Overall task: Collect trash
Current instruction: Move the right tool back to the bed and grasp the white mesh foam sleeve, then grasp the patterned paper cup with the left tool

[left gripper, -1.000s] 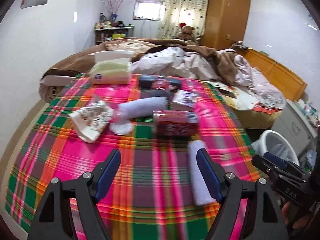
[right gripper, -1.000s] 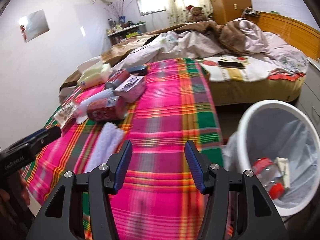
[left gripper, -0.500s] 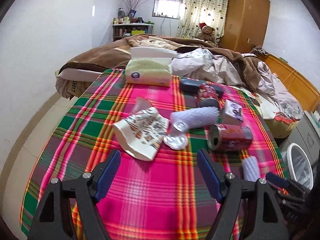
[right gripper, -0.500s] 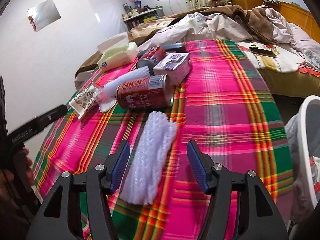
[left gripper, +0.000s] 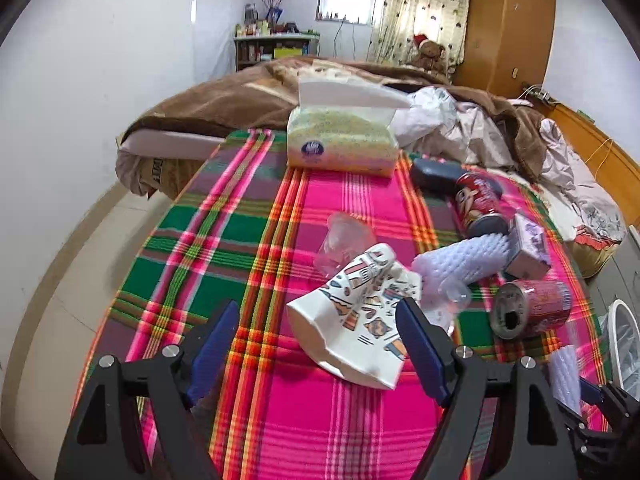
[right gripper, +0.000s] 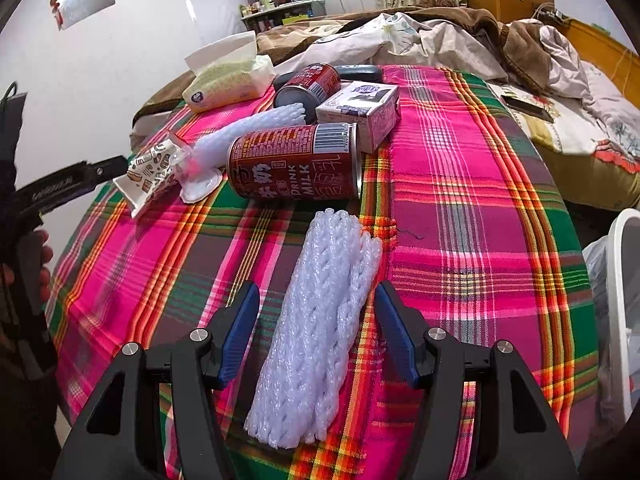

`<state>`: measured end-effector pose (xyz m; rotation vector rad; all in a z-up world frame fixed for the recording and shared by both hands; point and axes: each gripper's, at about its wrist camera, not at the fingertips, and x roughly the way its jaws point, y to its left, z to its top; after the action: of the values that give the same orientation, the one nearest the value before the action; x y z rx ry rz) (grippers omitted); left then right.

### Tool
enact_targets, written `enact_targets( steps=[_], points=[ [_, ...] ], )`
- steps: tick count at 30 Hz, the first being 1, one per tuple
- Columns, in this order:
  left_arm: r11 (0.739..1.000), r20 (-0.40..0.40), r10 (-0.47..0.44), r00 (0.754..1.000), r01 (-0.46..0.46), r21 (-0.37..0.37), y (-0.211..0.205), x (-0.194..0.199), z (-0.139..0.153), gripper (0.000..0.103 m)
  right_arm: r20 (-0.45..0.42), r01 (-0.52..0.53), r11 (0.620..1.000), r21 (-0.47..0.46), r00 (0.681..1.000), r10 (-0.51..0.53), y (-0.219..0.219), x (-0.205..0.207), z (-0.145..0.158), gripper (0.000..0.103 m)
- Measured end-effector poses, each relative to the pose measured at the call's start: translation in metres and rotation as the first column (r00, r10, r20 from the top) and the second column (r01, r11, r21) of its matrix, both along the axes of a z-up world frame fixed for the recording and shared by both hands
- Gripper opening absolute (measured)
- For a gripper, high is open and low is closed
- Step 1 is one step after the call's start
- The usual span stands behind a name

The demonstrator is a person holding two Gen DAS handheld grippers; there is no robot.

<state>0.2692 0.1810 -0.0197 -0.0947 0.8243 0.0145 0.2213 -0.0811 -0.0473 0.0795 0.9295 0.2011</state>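
Plaid cloth: pink, green and orange, spread over the surface, bearing all the litter.

Left gripper: fingers spread wide, nothing pinched. It hangs over the near end of the paper cup, a flattened printed cup lying on its side; the right finger overlaps the cup's edge in view, whether touching cannot be told.

Clear cup: just beyond the paper cup, lying down.

Right gripper: its jaws have just been opening, and now stand apart on either side of the foam net, a white mesh sleeve lying lengthwise between them; the pads do not press on it.

Can: red milk can on its side, just beyond the foam net.

Second can: farther back, also on its side, with a second foam sleeve in front of it.

Carton: small, purple and white, right of the cans.

Tissue pack: far end of the cloth.

Bin: white, lined, at the right edge beside the cloth.

Bedding: heaped behind.
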Motion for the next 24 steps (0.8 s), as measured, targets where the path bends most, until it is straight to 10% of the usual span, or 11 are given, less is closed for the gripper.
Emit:
enact_targets(
  steps=[10, 17, 24],
  points=[
    [0.999, -0.024, -0.040, 0.999, 0.039, -0.022, -0.003, 0.018, -0.017, 0.082, 0.003, 0.022, 1.000, -0.019, 1.000, -0.022, -0.003, 0.002, 0.000, 0.038],
    [0.996, -0.057, -0.083, 0.995, 0.082, -0.033, -0.013, 0.018, -0.025, 0.051, 0.012, 0.020, 0.999, -0.035, 1.000, -0.020, -0.001, 0.004, 0.002, 0.034],
    [0.994, -0.065, -0.104, 0.992, 0.103, -0.024, -0.020, 0.017, -0.025, 0.041, 0.011, 0.023, 0.999, -0.029, 1.000, -0.023, -0.004, 0.004, 0.000, 0.034]
  ],
)
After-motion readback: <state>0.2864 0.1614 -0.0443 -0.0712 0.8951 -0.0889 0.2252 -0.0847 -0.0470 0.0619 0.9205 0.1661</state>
